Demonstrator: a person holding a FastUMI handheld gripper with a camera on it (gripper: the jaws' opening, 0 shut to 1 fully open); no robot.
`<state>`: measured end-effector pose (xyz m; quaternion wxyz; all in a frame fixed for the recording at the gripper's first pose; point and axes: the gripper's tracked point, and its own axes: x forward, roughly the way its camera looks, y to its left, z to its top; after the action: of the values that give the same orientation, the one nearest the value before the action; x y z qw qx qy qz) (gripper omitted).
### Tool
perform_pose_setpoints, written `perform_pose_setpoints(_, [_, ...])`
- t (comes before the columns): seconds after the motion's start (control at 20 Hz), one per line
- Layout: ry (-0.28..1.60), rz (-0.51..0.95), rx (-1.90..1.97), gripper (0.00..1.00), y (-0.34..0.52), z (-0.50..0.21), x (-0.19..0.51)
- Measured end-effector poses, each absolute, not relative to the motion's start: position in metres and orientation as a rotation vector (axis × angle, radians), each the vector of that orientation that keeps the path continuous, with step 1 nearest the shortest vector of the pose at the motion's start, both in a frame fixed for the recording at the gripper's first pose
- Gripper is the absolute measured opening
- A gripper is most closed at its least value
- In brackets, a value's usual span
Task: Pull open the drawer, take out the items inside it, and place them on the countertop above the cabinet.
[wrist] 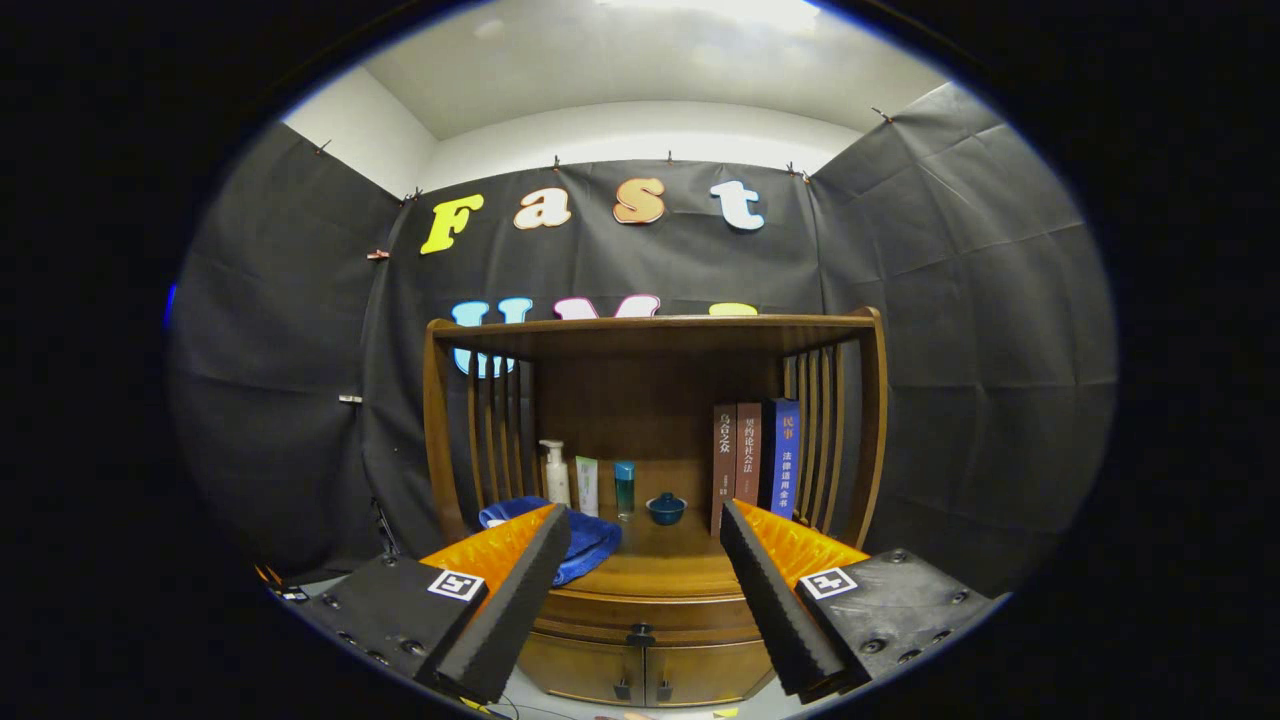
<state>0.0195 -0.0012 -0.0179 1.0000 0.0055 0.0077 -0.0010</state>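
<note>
While gripper gapes, closed curved wooden drawer

3 books stand upright at the right side of a wooden shelf, against its slatted side. At the left, a white pump bottle, a pale tube and a teal bottle line up beside a small blue lidded bowl. A blue cloth lies crumpled in front of the bottles.
</note>
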Motion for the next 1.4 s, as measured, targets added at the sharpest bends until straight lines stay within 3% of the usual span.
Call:
perform_pose_setpoints(1.05, [0.088, 0.01, 0.016, 0.99, 0.013, -0.063, 0.046])
perform_pose_setpoints(1.4, [0.228, 0.016, 0.093, 0.99, 0.02, -0.173, 0.068])
